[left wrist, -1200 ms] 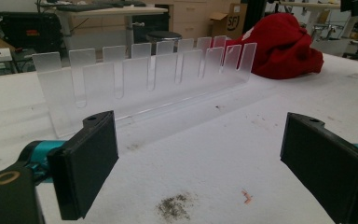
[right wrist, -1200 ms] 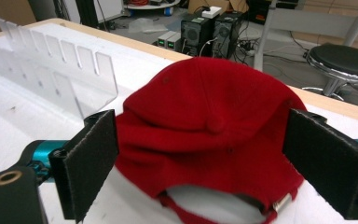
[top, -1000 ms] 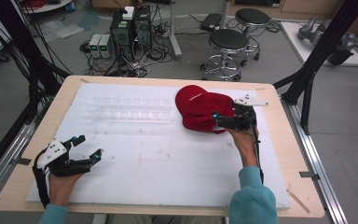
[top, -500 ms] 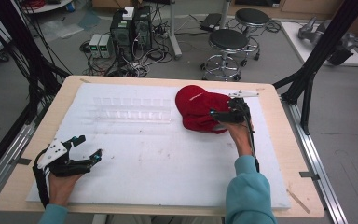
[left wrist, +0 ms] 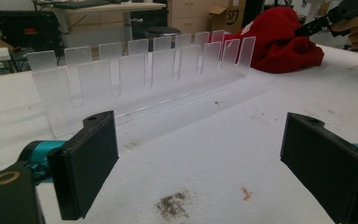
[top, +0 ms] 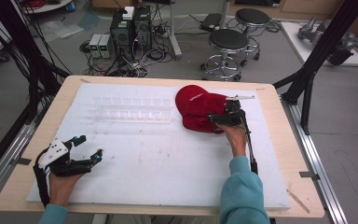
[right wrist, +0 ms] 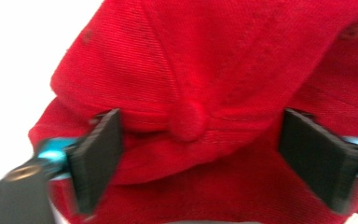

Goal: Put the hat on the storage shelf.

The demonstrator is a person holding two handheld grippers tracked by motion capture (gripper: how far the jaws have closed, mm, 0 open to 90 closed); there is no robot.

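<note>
A red cap [top: 199,108] is seen lying on the white tabletop [top: 168,163] at its far right side, and the right tongs [right wrist: 200,158] are held wide apart around its crown, with the cap's top button between the jaws. The left tongs [left wrist: 200,158] are also held apart, low over the near left part of the tabletop, with nothing between them. A clear plastic rack [left wrist: 144,79] with slots is stood between the left tongs and the cap, and two round stools [top: 230,42] are seen on the floor behind.
</note>
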